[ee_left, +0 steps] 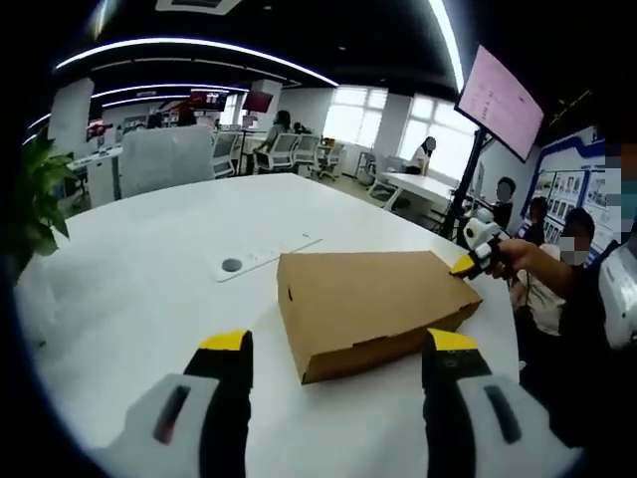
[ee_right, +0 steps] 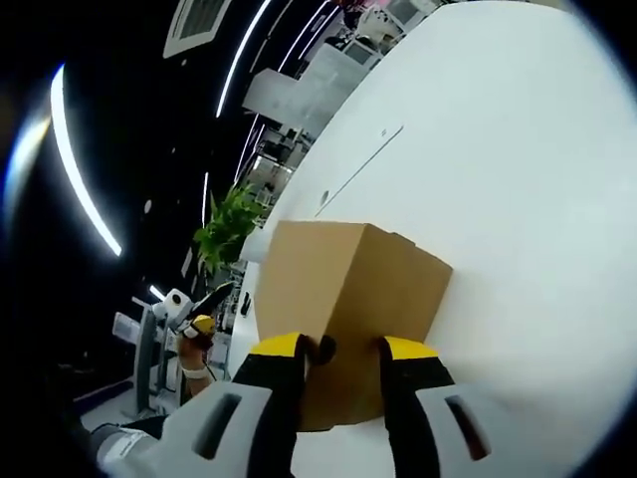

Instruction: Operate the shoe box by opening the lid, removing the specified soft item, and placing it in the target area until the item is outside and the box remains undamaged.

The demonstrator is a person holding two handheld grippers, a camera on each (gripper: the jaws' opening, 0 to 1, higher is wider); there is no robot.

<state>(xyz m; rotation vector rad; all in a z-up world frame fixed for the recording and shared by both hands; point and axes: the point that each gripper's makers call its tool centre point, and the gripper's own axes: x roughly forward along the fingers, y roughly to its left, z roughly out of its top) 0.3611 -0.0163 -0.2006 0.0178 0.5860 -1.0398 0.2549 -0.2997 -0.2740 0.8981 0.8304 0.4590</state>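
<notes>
In the left gripper view our left gripper (ee_left: 338, 344) hovers with jaws wide apart and holding nothing; the box (ee_left: 373, 304) lies shut on the white bench (ee_left: 139, 279) just beyond and between them. Our right gripper (ee_left: 466, 264) meets the box's far right corner. In the right gripper view that gripper (ee_right: 343, 349) has its jaws narrowly parted at the box (ee_right: 343, 289) corner; whether they pinch the lid edge we cannot tell. Further off stands a plant (ee_right: 229, 227). The box's contents are hidden.
</notes>
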